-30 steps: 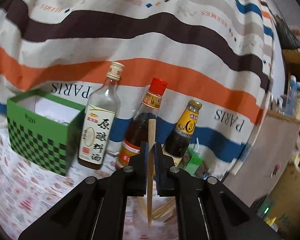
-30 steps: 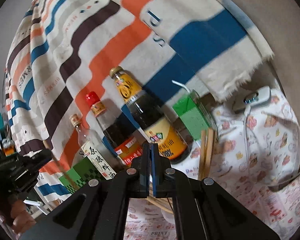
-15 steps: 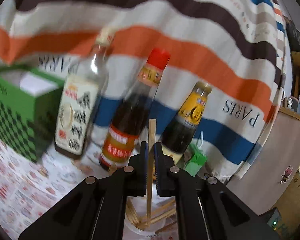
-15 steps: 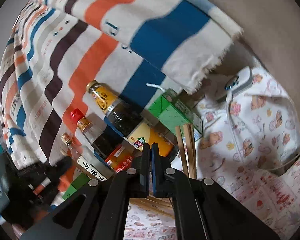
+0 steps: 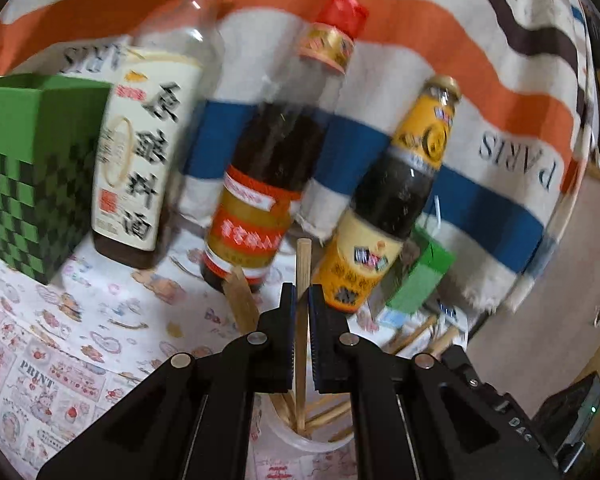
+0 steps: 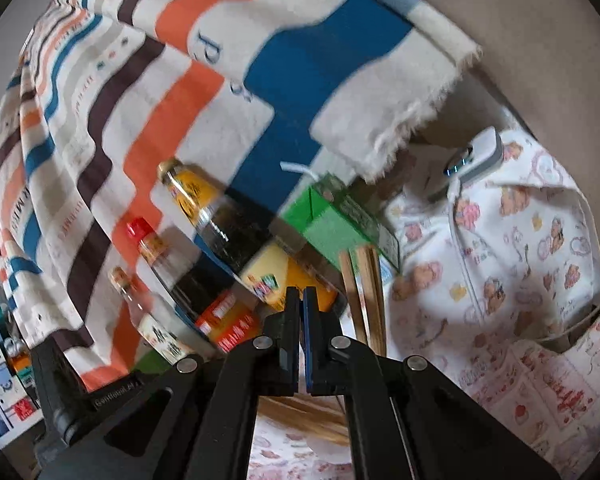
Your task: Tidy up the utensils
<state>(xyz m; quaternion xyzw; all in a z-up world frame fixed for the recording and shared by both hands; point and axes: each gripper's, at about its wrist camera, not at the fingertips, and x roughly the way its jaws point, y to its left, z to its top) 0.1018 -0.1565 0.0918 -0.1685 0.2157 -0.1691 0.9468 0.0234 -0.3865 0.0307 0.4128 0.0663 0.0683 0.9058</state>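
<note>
Chopstick (image 5: 302, 280), one slim square-cut pale wood stick, stands upright, pinched between the pads of the left gripper (image 5: 302, 300), jaws closed tight on it; its lower end dips into a white round plastic cup (image 5: 300, 440) near the camera. Cup holds several more wooden chopsticks (image 5: 328, 412), count unclear w/ blur. Right gripper (image 6: 301, 300) is fully closed, nothing between its pads. 3 glass bottles stand in a row on the far side: clear bottle w/ cream label (image 5: 140, 152) at left, dark bottle w/ red cap (image 5: 276, 152) in the middle, dark bottle w/ yellow label (image 5: 388, 200) at right. Green checkered cardboard box (image 5: 32, 168) far left; small green carton (image 5: 420, 276) right of the bottles. Printed cartoon tablecloth (image 5: 80, 340) underneath, striped fringed cloth (image 5: 480, 80) hanging behind.
</note>
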